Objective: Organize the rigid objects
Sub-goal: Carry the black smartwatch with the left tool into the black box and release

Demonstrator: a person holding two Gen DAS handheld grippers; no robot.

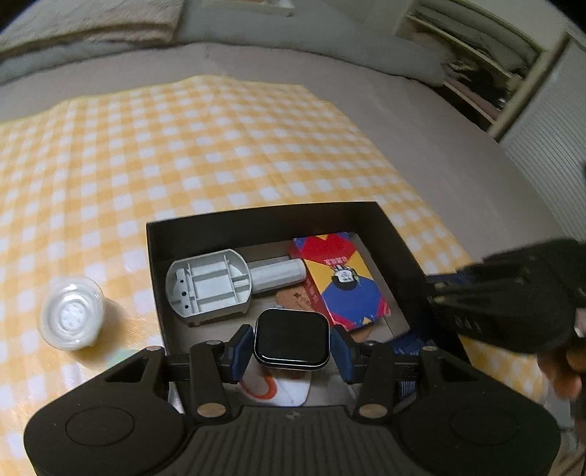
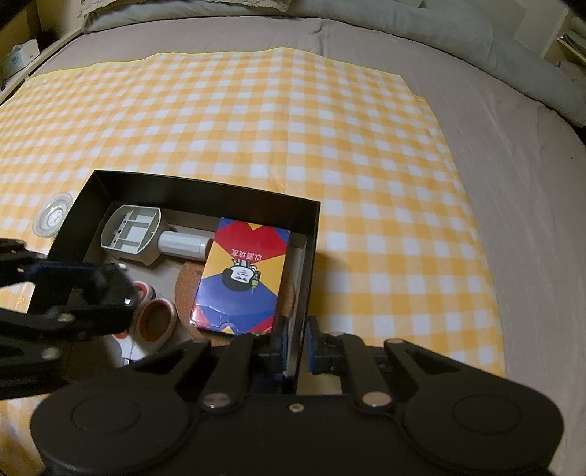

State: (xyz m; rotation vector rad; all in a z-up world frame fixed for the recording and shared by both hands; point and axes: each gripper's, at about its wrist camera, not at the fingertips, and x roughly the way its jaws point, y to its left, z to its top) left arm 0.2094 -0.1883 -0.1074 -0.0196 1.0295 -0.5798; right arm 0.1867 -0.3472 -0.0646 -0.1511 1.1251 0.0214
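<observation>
A black open box sits on the yellow checked cloth. Inside lie a grey plastic handled tool, a colourful card box on a cork coaster, and white-and-orange toy shoes. My left gripper is over the box's near side, shut on a black square smartwatch. My right gripper is shut on the box's right wall, one pad inside and one outside. A clear round lidded cup stands on the cloth left of the box.
The cloth lies on a grey bed with pillows and a folded blanket at the far side. Shelves stand at the far right. The right gripper's body shows in the left wrist view.
</observation>
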